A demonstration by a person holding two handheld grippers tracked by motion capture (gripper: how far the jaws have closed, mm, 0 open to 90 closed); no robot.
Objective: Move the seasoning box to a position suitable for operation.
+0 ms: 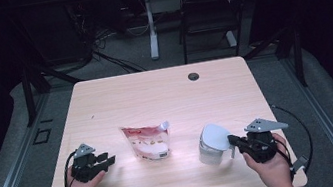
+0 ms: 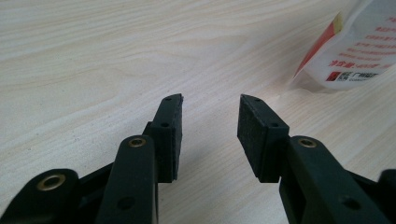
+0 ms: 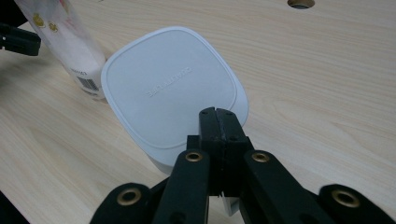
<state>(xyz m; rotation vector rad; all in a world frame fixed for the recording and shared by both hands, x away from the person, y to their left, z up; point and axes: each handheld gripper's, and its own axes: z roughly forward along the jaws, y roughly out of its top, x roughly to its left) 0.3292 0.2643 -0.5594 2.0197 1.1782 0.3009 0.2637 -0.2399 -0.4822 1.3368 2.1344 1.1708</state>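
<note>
R claw point(image 3: 218, 122) clamped on lid point(image 3: 170, 84) | barcode on pouch point(image 3: 70, 42) in R view

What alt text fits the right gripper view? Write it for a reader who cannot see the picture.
The right hand-held gripper, jaws closed together, reaches over the near edge of a white rounded-square lid on a container. A white refill pouch with a barcode lies beyond it on the light wooden table, which has a round cable hole near its far edge.

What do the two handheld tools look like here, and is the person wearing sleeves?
Both tools, left and right, are black with brass-coloured rivets, flat dark pads and a grey three-cornered top plate. A black cable trails from each. No sleeves visible.
</note>
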